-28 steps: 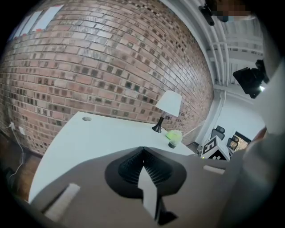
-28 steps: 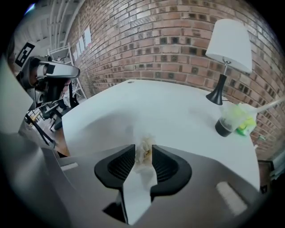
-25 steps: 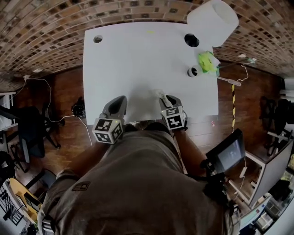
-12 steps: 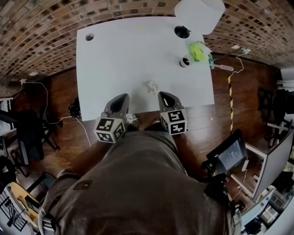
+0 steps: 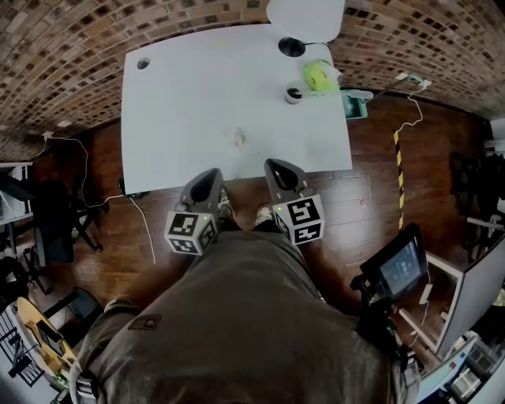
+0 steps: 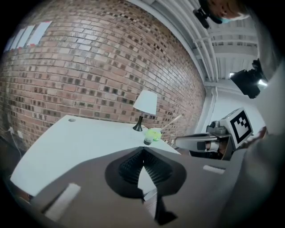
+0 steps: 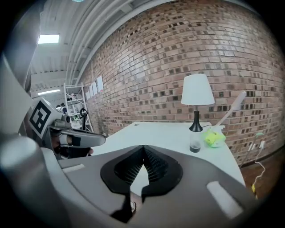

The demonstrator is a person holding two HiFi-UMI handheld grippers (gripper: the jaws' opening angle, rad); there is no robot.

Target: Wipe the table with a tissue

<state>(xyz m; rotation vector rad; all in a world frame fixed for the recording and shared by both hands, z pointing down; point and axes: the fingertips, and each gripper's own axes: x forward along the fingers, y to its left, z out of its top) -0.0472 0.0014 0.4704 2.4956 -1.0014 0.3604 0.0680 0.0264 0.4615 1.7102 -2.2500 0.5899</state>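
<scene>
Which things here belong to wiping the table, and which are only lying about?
For the job: table, crumpled tissue, left gripper, right gripper (both shut, empty).
Lying about: lamp, small jar, green object.

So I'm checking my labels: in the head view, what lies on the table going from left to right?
Cable hole → crumpled tissue → small jar → green object. The lamp is left out: it lines up with the jar.
</scene>
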